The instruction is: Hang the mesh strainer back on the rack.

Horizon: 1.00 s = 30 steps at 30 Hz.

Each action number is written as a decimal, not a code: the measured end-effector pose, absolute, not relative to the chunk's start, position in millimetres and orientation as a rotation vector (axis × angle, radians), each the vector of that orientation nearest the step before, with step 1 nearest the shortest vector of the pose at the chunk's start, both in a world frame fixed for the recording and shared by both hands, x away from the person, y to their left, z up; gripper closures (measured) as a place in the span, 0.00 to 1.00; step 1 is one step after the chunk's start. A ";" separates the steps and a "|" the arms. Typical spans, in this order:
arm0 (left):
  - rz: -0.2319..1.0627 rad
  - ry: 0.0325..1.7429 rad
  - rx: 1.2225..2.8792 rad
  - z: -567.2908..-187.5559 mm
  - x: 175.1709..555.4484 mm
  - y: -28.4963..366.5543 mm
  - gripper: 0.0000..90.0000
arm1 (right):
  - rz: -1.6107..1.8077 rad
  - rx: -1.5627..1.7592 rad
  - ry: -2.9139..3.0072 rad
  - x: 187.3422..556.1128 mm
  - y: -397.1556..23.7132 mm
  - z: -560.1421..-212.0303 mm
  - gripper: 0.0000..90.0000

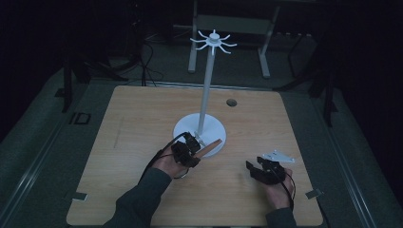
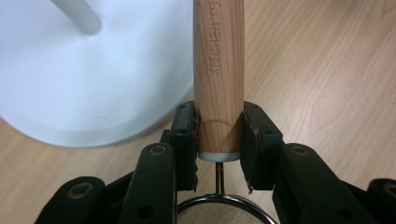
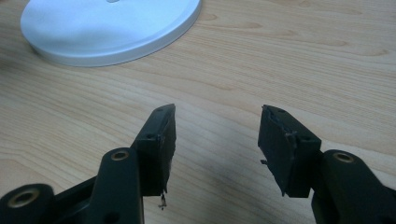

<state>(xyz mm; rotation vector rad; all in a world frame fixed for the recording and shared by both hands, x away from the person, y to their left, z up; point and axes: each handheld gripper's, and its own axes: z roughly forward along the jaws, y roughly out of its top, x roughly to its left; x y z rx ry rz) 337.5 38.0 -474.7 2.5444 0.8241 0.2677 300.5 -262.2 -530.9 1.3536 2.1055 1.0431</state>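
Note:
A small strainer with a round wooden handle (image 2: 218, 74) and a metal mesh bowl (image 2: 219, 211) is held by my left gripper (image 2: 218, 133). Both pads press on the handle's end near the metal ring. In the high view the handle (image 1: 212, 146) sticks out to the right of the left gripper (image 1: 194, 145), over the edge of the white stand's round base (image 1: 187, 128). My right gripper (image 1: 252, 167) rests low over the table at the front right. Its jaws stand apart with only bare wood between them in the right gripper view (image 3: 217, 140).
The white stand has a tall pole (image 1: 205, 95) topped by a ring of hooks (image 1: 213, 42). Its base (image 3: 107, 32) lies ahead and left of the right gripper. A small dark hole (image 1: 231, 102) sits near the table's far edge.

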 end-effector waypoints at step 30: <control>0.423 0.910 2.269 -430.2 330.0 46.1 0.77 | 1.044 1.357 2.093 300.3 -264.2 -531.0 0.52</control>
